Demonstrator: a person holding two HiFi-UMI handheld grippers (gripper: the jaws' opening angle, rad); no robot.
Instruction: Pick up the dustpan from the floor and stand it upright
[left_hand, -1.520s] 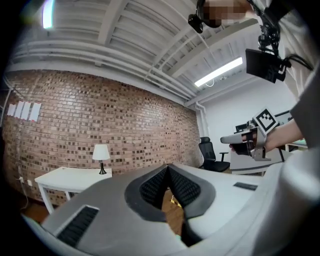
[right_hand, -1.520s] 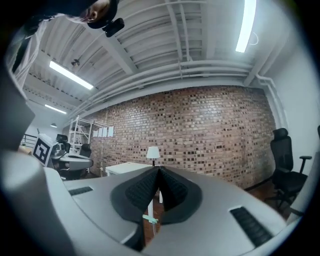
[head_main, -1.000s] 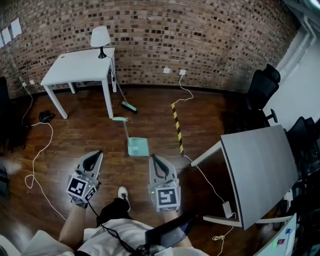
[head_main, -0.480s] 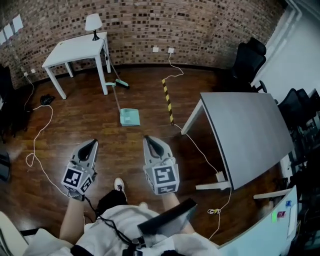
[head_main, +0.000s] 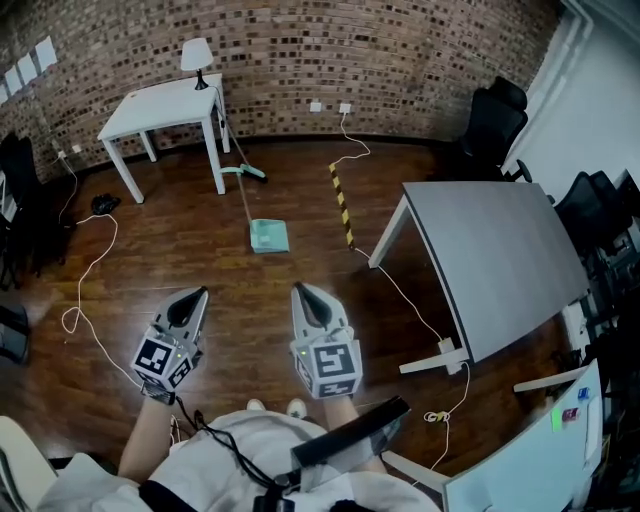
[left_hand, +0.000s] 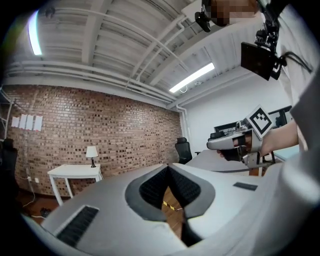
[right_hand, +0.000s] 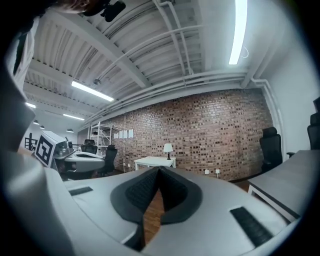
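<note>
Only the head view showed the dustpan (head_main: 269, 236), flat on the floor (head_main: 200, 255), well apart from my left gripper (head_main: 196, 296) and right gripper (head_main: 301, 292). Their own views showed both grippers' fingers pressed together, empty. The dustpan lay farther off than a second earlier.

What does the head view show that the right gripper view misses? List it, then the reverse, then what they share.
Head view only: the dustpan lying flat on the floor, the broom by the table leg, the striped tape. Right gripper view only: the ceiling lights and a shelf rack. Both: the right gripper, shut and empty, the brick wall, the white table with its lamp, and the grey desk.
</note>
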